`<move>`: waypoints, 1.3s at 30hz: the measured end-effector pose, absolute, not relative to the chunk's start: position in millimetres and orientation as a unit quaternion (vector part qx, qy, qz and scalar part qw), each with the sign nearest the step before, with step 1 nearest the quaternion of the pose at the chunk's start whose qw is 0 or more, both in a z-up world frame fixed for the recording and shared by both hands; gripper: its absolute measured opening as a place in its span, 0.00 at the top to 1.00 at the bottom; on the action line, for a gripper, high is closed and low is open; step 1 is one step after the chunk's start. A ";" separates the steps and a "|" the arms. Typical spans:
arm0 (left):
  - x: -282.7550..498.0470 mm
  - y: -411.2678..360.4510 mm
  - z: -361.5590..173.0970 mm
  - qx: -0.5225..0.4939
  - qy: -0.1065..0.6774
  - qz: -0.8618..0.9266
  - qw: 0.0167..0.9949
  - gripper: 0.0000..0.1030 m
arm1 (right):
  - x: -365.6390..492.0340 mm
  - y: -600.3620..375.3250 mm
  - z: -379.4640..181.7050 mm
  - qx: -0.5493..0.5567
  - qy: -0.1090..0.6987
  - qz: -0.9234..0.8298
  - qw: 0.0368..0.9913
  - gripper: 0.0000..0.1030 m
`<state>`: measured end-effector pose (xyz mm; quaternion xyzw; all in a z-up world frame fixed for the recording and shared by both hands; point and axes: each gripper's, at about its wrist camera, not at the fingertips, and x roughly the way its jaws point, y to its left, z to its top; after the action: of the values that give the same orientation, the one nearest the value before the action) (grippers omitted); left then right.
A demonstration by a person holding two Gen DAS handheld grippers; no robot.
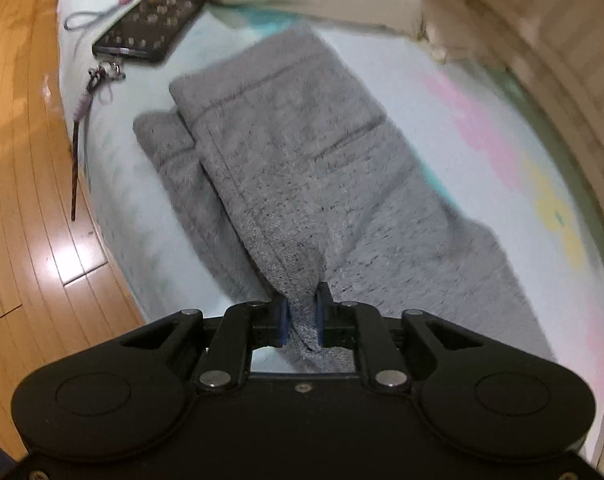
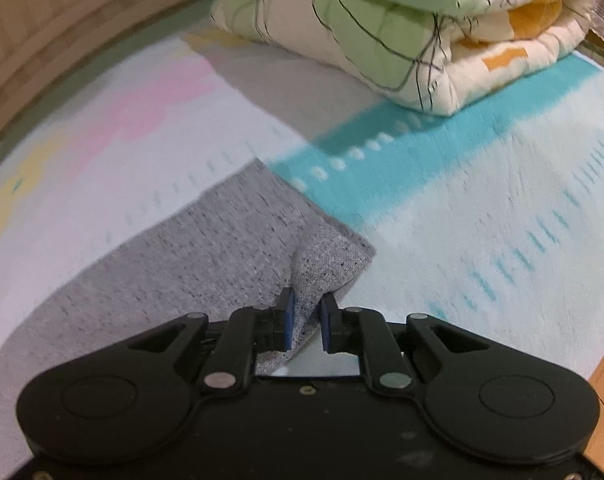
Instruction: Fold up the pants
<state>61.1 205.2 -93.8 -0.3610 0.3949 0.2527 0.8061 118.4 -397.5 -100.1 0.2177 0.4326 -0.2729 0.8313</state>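
**Grey pants pinched at two points on the bed**

Heather-grey knit pants [image 1: 302,152] are spread flat on the pale striped bed sheet [image 1: 442,128], one leg overlapping the other; a raised fold is clamped in the left gripper [image 1: 302,312], blue pads [image 1: 282,320] pressed on the cloth; a lifted corner of the pants [image 2: 221,256] is pinched in the right gripper [image 2: 308,314]; a folded cream quilt with green and orange patches [image 2: 402,32] lies beyond the pants; a dark patterned flat case [image 1: 149,26] lies near the sheet's edge, beside the wooden floor [image 1: 21,140].
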 end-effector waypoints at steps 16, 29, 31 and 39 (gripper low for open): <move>97.7 269.6 29.3 -0.237 0.425 0.108 0.867 0.70 | 145.2 -342.7 7.2 0.173 0.423 -0.188 0.869 0.69; 142.9 336.2 -20.5 -0.150 0.517 0.106 0.836 0.66 | 203.7 -100.5 81.0 0.017 0.417 0.125 0.900 0.69; 144.8 347.7 -29.7 -0.155 0.523 0.102 0.832 0.66 | 206.5 -69.0 77.8 0.010 0.420 0.159 0.893 0.69; 115.7 376.3 -63.7 -0.214 0.521 0.084 0.822 0.65 | 209.1 27.0 41.9 -0.020 0.457 0.256 0.852 0.69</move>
<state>115.7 376.3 -63.7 -0.2140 0.5207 0.0844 0.8222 209.1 27.0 41.9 -0.0205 0.4567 0.2558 0.8518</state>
